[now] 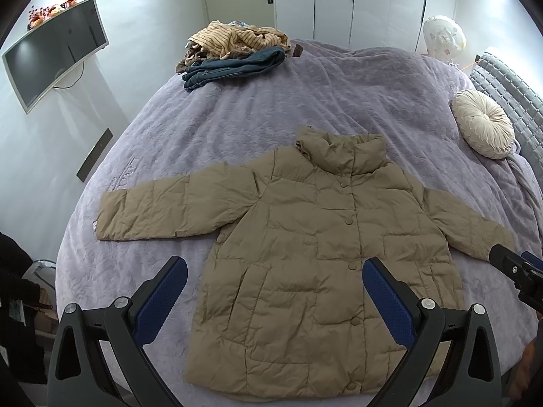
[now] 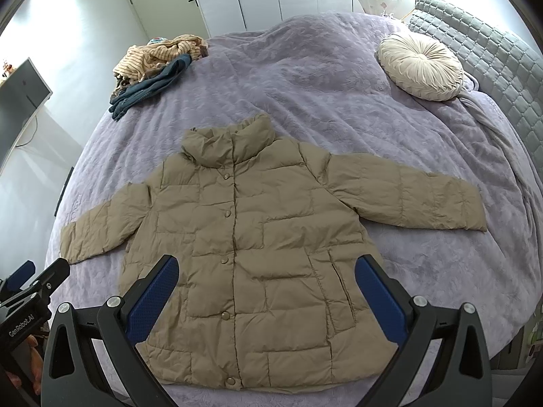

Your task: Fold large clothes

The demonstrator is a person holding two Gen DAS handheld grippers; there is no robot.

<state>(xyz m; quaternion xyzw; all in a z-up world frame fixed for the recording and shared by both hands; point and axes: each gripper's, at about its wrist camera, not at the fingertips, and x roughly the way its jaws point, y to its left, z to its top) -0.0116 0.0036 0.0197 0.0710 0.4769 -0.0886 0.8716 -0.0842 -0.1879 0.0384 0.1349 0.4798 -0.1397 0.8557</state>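
A tan quilted puffer jacket (image 1: pixel 305 254) lies flat and front up on the purple bedspread (image 1: pixel 237 118), buttoned, with both sleeves spread out and the collar pointing away. It also shows in the right wrist view (image 2: pixel 254 254). My left gripper (image 1: pixel 275 271) is open and empty, held above the jacket's lower left part. My right gripper (image 2: pixel 266 271) is open and empty, held above the jacket's lower right part. The right gripper shows at the right edge of the left wrist view (image 1: pixel 516 268), near the right sleeve's cuff. The left gripper shows at the left edge of the right wrist view (image 2: pixel 27 281).
A pile of clothes (image 1: pixel 234 51) with striped fabric and dark jeans lies at the bed's far left (image 2: pixel 152 68). A round cream cushion (image 1: pixel 483 122) sits at the right by the grey quilted headboard (image 2: pixel 492 54). A monitor (image 1: pixel 54 51) hangs on the left wall.
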